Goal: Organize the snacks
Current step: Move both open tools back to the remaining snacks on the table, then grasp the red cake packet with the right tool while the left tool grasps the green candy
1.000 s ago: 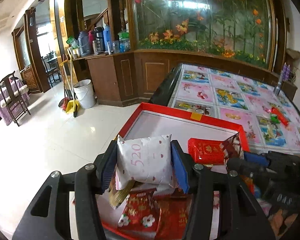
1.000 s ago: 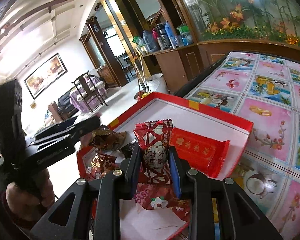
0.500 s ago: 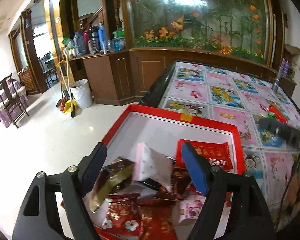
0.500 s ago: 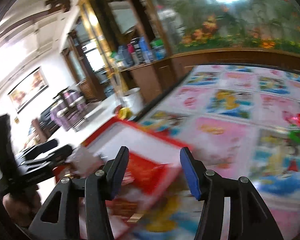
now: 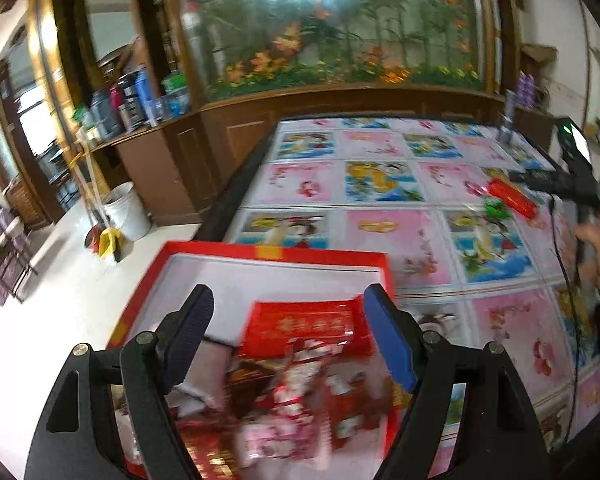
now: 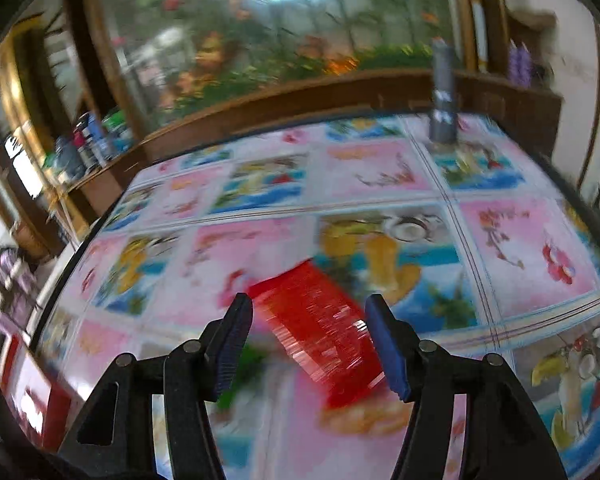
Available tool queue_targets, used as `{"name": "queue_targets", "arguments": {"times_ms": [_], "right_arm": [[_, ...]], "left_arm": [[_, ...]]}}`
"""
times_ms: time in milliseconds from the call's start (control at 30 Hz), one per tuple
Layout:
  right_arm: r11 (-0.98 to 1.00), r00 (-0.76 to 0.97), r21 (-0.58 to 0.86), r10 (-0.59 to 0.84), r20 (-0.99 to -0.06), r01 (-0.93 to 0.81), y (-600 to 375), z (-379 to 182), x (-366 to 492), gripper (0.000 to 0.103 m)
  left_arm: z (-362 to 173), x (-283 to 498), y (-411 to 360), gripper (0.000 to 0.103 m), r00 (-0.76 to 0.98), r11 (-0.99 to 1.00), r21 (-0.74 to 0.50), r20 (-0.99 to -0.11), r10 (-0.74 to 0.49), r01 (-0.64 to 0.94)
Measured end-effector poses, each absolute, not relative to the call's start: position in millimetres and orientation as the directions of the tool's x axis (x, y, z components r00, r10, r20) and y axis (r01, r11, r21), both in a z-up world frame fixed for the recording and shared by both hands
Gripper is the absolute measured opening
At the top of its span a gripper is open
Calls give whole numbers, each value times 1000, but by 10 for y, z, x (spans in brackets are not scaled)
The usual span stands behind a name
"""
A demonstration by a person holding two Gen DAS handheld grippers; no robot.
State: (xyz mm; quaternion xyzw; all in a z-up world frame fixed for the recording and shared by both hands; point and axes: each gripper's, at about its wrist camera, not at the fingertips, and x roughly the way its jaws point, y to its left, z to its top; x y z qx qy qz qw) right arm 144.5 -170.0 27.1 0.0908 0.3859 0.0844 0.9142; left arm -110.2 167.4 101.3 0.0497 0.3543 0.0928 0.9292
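Note:
My left gripper (image 5: 289, 304) hangs open over a red-rimmed box (image 5: 260, 250), and nothing sits between its blue pads. Inside the box lie a flat red packet (image 5: 304, 324) and a blurred heap of red and pink snacks (image 5: 292, 408). My right gripper (image 6: 309, 308) is out over the table with its jaws opening. Below the gap, a red packet (image 6: 320, 328) lies on the cloth, and the pads do not press it. A small green snack (image 6: 244, 368) lies to its left. The left wrist view shows the same red packet (image 5: 512, 198) far right.
A floral pink-and-blue cloth covers the table (image 6: 380, 168). A dark canister (image 6: 444, 96) stands at its far edge. The box's corner (image 6: 32, 392) shows at the lower left of the right wrist view. A person's hand (image 5: 596, 240) is at the table's right. Beyond are a wooden cabinet and white bucket (image 5: 128, 212).
The left gripper let go of the white packet, which dropped into the box, and opened wide. The right gripper released its red-and-white packet and swung right, out over the table's red packet.

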Motion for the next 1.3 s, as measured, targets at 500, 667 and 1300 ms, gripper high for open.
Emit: {"name": "queue_targets", "arguments": {"times_ms": [500,667,1300], "right_arm": [[973,567,37,163,-807,-226,-1467,-21,1514,51],[982,535,149,188,-824,-116,-1804,79,1581,47],[793,592,609,486,-643,11,-2554,398,1522,47]], "left_arm": [[950,-55,375,78,710,984,159,-702,57,79],[753,293,59,78,667,981,156,-744,38,119],[327,1029,-605,78,583,955,122,-810,-62,271]]}}
